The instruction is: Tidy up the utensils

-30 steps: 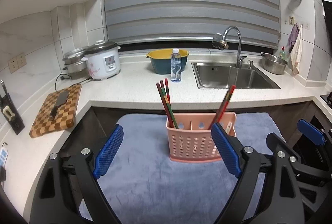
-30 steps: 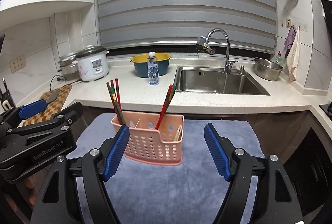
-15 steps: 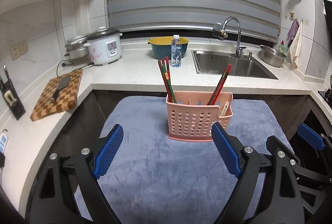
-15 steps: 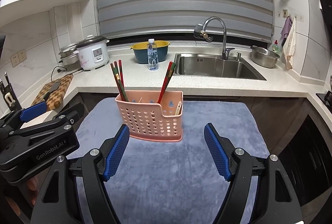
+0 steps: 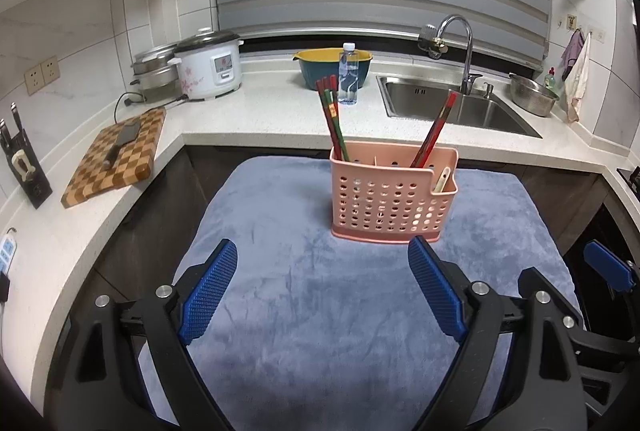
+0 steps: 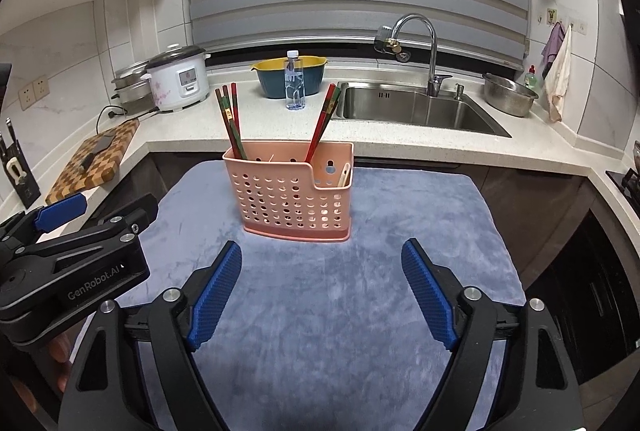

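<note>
A pink perforated utensil basket stands upright on a blue-grey cloth. Red and green chopsticks lean out of its left end, and another pair leans right of them. A pale utensil sits in the lower right pocket. My left gripper hovers open in front of the basket, holding nothing. My right gripper is also short of the basket, its jaws opening with nothing between them. The left gripper's body shows at the left of the right wrist view.
A white counter wraps the back and left, with a checkered cutting board bearing a knife, a rice cooker, a water bottle, a yellow-blue bowl, a sink and a steel bowl.
Both views have tilted down and drawn back, so the basket sits higher in frame and more cloth shows. The right gripper's jaws stand slightly wider.
</note>
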Tool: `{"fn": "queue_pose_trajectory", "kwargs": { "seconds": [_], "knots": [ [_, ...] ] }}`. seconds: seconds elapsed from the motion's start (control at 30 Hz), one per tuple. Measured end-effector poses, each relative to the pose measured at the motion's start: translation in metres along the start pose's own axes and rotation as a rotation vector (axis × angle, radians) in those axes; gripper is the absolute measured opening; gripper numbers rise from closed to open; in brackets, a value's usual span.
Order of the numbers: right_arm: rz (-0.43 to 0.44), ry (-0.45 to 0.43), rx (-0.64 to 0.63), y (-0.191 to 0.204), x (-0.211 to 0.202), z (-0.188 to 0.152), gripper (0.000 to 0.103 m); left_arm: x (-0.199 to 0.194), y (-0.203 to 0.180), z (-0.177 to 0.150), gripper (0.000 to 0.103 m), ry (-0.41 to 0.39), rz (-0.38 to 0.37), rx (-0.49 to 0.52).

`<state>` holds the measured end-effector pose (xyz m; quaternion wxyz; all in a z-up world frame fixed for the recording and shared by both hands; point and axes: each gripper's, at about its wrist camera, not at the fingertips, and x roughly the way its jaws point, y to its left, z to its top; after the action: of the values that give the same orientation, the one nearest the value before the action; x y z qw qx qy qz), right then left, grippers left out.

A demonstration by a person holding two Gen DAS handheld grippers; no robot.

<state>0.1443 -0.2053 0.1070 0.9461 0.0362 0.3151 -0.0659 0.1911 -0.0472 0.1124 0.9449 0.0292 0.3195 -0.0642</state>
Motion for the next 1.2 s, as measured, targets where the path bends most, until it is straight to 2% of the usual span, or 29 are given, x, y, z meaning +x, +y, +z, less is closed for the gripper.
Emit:
{"fn": "queue_pose_trajectory", "kwargs": {
  "seconds": [0.3,0.33,0.37,1.2],
  "knots": [
    [-0.017,0.029,0.010,-0.002,0.006,-0.012,0.087,0.004,0.002,-0.010,0.095,0.020,0.014,0.006],
    [-0.017,0.030,0.010,-0.002,0.006,-0.013,0.089,0.005,0.003,-0.011,0.096,0.022,0.016,0.006],
    [-0.017,0.033,0.010,-0.003,0.008,-0.014,0.098,0.006,0.004,-0.012,0.096,0.025,0.021,0.004],
    [-0.090,0.097,0.026,-0.016,0.035,-0.038,0.096,0.040,0.005,-0.042,0.096,0.120,0.081,0.033]
  ]
}}
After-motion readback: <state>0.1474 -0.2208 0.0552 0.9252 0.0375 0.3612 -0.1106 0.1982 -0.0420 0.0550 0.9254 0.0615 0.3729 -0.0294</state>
